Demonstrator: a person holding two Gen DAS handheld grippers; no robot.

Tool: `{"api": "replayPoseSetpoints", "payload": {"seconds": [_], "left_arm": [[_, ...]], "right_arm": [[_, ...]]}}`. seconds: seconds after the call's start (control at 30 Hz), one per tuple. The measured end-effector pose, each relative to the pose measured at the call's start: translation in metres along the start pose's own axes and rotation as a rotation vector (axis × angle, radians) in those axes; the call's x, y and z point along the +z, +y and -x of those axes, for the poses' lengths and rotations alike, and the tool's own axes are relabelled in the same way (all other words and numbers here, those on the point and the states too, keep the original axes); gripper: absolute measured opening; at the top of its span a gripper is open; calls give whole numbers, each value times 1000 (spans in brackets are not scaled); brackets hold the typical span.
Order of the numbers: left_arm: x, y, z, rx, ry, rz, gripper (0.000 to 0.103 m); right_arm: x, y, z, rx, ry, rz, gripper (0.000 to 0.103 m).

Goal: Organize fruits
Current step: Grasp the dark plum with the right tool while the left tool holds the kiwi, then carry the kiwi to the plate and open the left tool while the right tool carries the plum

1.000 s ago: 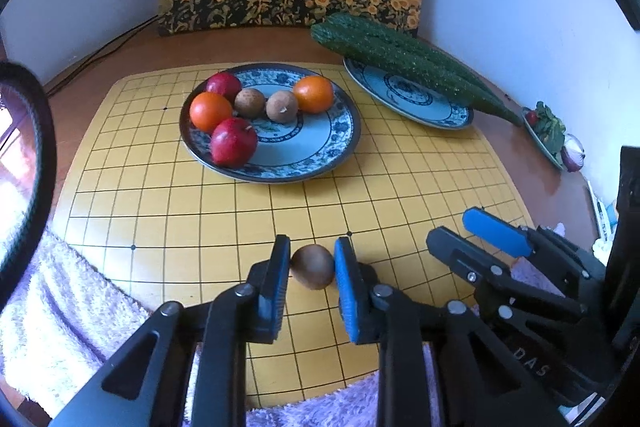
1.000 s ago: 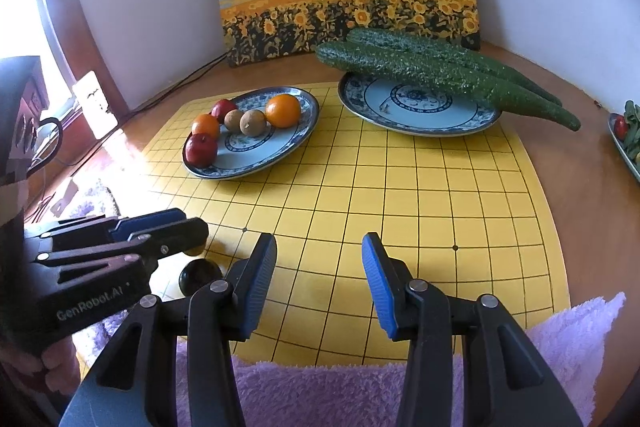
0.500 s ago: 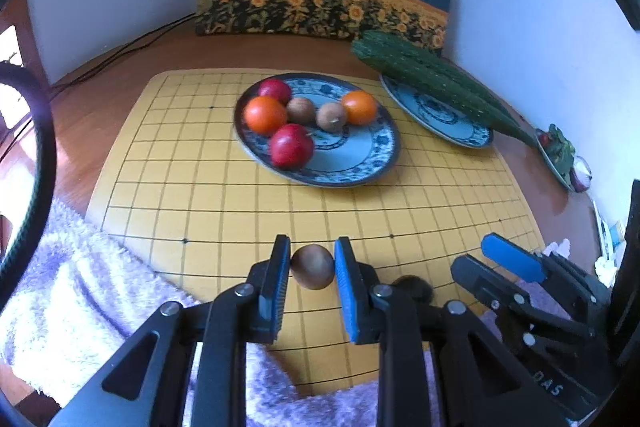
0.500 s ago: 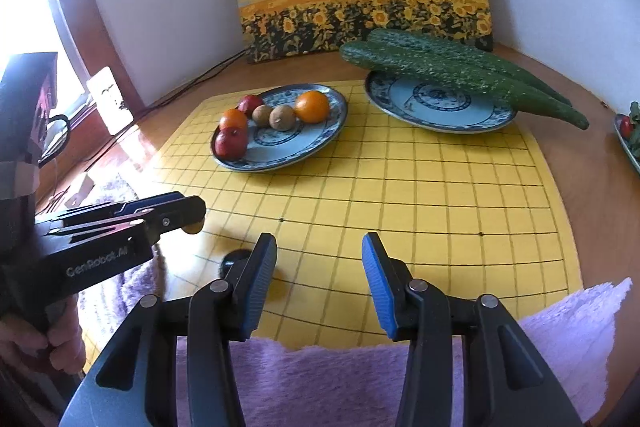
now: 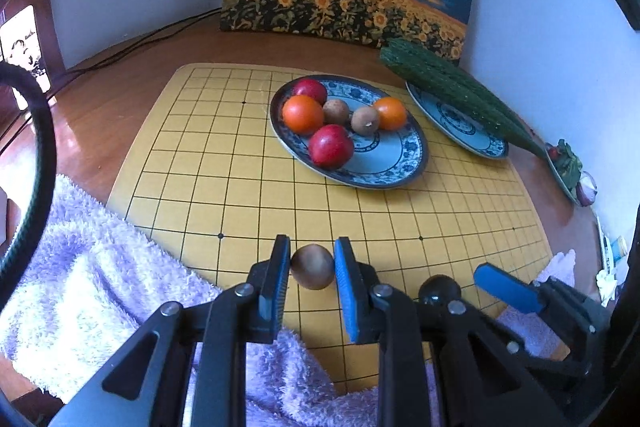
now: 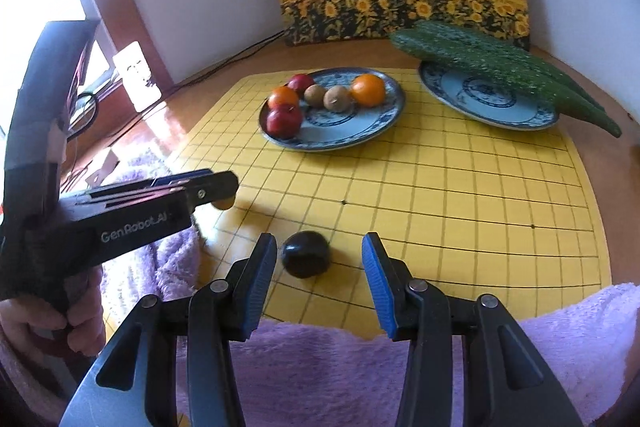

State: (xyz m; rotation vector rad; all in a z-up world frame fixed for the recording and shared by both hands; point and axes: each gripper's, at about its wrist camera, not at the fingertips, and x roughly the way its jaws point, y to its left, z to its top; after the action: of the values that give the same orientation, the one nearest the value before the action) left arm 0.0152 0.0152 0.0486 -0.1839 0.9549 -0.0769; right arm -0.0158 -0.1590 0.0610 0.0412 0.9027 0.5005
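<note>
Left wrist view, left to right. A purple towel (image 5: 100, 287) is draped over the lower-left corner of the yellow grid mat (image 5: 240, 167). At lower centre, the left gripper (image 5: 312, 267) is clamped on a brown kiwi (image 5: 312, 266); both blue pads press its sides, and it appears to be held clear of the mat, presumably for carrying to the fruit plate (image 5: 400, 171) at centre right, where two apples, two oranges and two kiwis are already gathered. Further right, a second plate (image 5: 472, 135) carries the long cucumbers (image 5: 452, 91), so vegetables seem to be kept apart from fruit. At lower right, a dark round fruit (image 5: 439, 289) is seen beside the right gripper's blue pad.

Right wrist view, left to right. The left gripper (image 6: 218, 189) is seen side-on at mid left, held by a hand (image 6: 60, 323); only a sliver of kiwi shows under its tip. At lower centre, the right gripper (image 6: 320, 263) has its fingers (image 6: 260, 275) apart, straddling the dark fruit (image 6: 306, 259), which rests on the mat and touches neither pad. A grasp is judged to be pending.

This view alone shows the straddle clearly; only the left view shows the grip on the kiwi.
</note>
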Motion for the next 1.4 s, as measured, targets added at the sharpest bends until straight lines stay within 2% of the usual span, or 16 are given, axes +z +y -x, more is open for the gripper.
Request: {"api": "replayPoseSetpoints", "payload": {"seconds": [0.27,0.5,0.73,1.03,1.4], "left_arm": [[-2,3,2,-12,-4,8,24],[-1,1,4,-15,-2,7,24],[4,0,11,-22,-22,5,24],[13,-3,20,-56,-43,1,24],[42,-22,20,-87,-88,-54,24]], "right_arm": [[-4,8,-10,-5,30,30,45],[-5,8,-12,-1,35,32,41],[-3,5,-17,8,49,22,31],[6,5,-12,-3,23,34,30],[29,-6,-10,-26,-7,52,30]]}}
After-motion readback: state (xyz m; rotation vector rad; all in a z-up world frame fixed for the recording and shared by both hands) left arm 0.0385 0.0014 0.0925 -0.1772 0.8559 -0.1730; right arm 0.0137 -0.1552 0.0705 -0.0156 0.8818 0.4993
